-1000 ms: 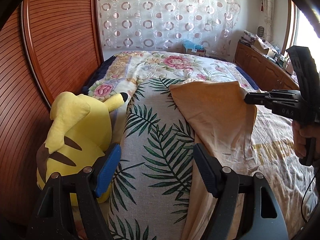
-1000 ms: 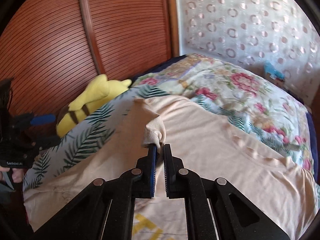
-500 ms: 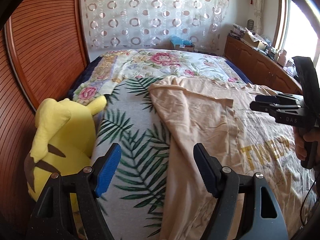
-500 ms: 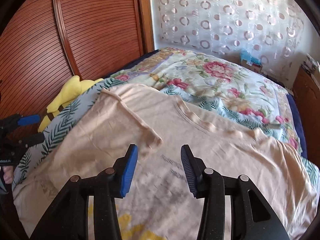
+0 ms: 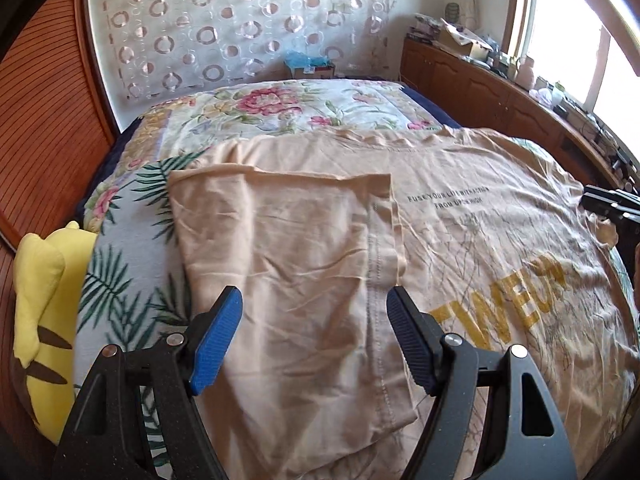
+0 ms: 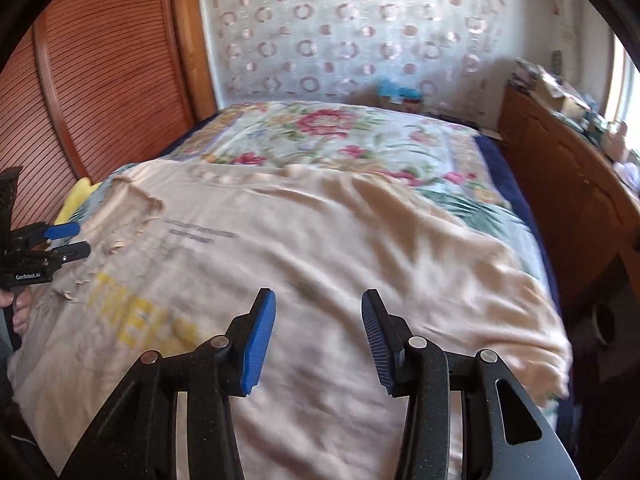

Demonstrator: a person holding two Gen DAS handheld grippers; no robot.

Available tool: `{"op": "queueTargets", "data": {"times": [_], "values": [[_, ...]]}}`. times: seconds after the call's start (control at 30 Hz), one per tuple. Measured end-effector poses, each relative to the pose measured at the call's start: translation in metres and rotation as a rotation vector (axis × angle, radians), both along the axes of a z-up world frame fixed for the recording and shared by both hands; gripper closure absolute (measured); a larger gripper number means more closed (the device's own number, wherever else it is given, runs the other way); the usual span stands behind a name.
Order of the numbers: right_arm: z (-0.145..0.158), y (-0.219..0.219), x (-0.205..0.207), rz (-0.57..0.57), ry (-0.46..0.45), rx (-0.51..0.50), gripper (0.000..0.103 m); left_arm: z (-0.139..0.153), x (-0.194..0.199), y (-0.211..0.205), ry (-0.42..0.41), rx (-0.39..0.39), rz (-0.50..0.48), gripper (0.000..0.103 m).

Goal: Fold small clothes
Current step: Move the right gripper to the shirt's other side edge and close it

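The shirt [image 5: 460, 248] on the bed [image 5: 280, 112] has one side folded in; the other remains. Both grippers, left [image 5: 314, 336] and right [image 6: 318, 340], are open and empty.

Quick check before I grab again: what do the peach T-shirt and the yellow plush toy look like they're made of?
Peach T-shirt: looks like thin, soft knit jersey, probably cotton or a blend; matte, finely creased, with a stitched hem and printed yellow letters. It drapes limply where one side is folded over.
Yellow plush toy: looks like short-pile plush fabric over soft stuffing; fuzzy matte surface, rounded bulging shape, brown stripes.
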State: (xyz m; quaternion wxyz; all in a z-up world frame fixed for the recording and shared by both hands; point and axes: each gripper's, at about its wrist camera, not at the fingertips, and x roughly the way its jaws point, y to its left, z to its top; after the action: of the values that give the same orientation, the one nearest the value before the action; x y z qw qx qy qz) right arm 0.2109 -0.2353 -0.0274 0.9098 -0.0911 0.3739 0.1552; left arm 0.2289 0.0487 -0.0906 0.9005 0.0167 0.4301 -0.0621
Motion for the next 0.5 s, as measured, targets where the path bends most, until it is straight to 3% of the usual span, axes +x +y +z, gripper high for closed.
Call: {"op": "queueTargets", "data": {"times": [0.13,0.4,0.5], "values": [[0.003,-0.049,-0.016,-0.116,-0.003,0.030,0.052,-0.008,0.003,-0.009,0.023,0.020,-0.009,0.027],[-0.005,-0.112,-0.056,-0.305,0.011,-0.002,0.052,-0.009,0.000,-0.015,0.005,0.034,-0.023,0.025],[-0.006,-0.119,-0.064,-0.333,0.022,0.005,0.052,-0.010,0.001,-0.016,0.015,0.026,-0.043,0.016]]}}
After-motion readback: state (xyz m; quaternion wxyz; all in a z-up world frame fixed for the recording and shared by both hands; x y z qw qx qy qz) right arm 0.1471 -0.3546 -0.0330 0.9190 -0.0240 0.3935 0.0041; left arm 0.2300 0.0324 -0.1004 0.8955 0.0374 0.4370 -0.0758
